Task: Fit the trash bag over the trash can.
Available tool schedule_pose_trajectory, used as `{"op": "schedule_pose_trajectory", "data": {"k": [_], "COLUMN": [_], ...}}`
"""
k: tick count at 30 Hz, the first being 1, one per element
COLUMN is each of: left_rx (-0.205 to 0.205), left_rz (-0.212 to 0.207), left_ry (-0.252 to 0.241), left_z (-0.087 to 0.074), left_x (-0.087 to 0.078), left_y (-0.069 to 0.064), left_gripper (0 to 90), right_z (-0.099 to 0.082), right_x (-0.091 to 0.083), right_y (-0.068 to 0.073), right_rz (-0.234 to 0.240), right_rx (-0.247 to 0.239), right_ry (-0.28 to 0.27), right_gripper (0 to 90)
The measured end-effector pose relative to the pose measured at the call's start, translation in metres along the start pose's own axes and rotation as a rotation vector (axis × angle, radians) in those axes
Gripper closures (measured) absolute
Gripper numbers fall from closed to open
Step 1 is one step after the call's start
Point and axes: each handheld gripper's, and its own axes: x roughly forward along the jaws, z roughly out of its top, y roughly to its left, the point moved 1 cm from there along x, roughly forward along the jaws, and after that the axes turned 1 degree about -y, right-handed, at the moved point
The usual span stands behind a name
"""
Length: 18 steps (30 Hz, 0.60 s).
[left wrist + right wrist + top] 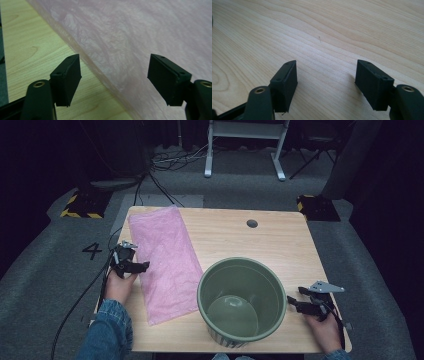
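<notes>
Left gripper [145,266] gapes at pink bag [165,262] edge.

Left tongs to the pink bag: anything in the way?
Nothing visible. The left tongs sit open right at the near long edge of the pink bag; in the left gripper view bare wooden table and the bag's edge lie between the jaws. The green bucket stands at the bag's other side.
</notes>
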Motion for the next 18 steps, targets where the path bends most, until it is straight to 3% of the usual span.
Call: {"op": "schedule_pose_trajectory", "data": {"k": [4,8,14,15,18], "left_rx": [0.003,-0.023,-0.012,0.005,0.045], "left_rz": [0.009,0.003,0.015,0.007,-0.029], "left_ry": [0.054,0.100,0.118,0.119,0.112], "left_z": [0.006,0.008,0.011,0.011,0.013], "left_x": [0.013,0.023,0.027,0.026,0.024], "left_y": [0.002,0.005,0.003,0.002,-0.004], "left_gripper": [24.8,22.2,19.5,19.5,37.1], "right_z": [0.000,0.000,0.000,0.000,0.000], "right_x": [0.000,0.000,0.000,0.000,0.000], "right_y": [0.000,0.000,0.000,0.000,0.000], "right_rz": [-0.001,-0.001,-0.003,-0.003,-0.005], "right_rx": [0.000,0.001,0.002,0.002,0.002], "right_ry": [-0.001,0.000,-0.001,-0.001,-0.001], "right_gripper": [34.1,34.1,34.1,34.1,34.1]}}
